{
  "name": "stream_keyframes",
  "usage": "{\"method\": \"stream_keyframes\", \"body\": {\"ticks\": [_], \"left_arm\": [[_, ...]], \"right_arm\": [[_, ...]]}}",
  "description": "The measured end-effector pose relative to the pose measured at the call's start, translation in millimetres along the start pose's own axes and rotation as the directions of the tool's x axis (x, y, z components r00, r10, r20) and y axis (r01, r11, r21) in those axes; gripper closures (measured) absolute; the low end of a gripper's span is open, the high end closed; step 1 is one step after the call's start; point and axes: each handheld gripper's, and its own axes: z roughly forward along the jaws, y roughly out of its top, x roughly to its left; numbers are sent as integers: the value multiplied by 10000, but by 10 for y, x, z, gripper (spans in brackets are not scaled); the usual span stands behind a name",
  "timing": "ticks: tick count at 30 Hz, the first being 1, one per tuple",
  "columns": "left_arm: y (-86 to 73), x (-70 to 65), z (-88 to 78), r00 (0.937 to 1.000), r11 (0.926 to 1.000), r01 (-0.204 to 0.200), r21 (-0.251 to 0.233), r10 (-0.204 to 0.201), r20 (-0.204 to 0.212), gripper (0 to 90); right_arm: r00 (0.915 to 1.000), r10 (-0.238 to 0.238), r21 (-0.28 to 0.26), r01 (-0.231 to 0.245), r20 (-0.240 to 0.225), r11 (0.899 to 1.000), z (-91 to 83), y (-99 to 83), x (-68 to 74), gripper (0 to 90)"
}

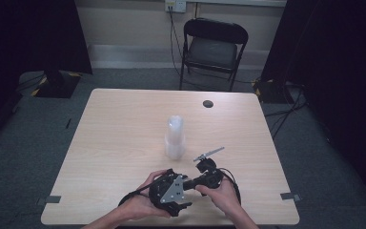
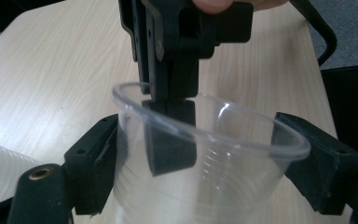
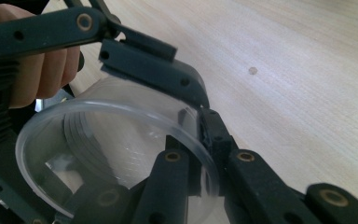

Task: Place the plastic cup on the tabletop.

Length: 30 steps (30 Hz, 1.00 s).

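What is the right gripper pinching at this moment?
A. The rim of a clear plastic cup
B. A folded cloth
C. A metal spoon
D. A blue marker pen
A. In the left gripper view the right gripper has its jaws closed on the rim of the clear plastic cup, one jaw inside the wall and one outside, while the left gripper has a jaw on each side of the cup.
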Motion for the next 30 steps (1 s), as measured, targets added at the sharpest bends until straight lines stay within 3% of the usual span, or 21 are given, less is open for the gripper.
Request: {"method": "stream_keyframes", "body": {"ticks": [2,6,17,21,22,24,30], "left_arm": [[7,-2,-10,9996,9996,-277,-31,277,-22,213],[1,-24,3,9999,9999,-153,-38,152,-76,225],[11,-45,-12,9971,9972,-726,175,730,-196,247],[5,-43,-3,9970,9972,-707,252,714,-293,281],[1,-45,1,9983,9987,-489,154,494,-320,281],[6,-30,-7,9976,9980,-606,197,612,-316,280],[-1,-8,-13,9995,10000,-78,-42,77,-308,293]], "right_arm": [[10000,47,59,-47,-37,10000,11,1,3,884],[9998,177,118,-176,-79,9998,25,1,-5,884],[9996,219,362,-212,-191,9991,3,24,-5,884],[9996,278,424,-274,-84,9987,17,27,-12,883],[9996,281,411,-277,-84,9988,17,27,-11,883],[9995,292,393,-289,-86,9988,16,28,-12,883],[9994,324,251,-322,-80,9992,-2,31,-17,875]]}}
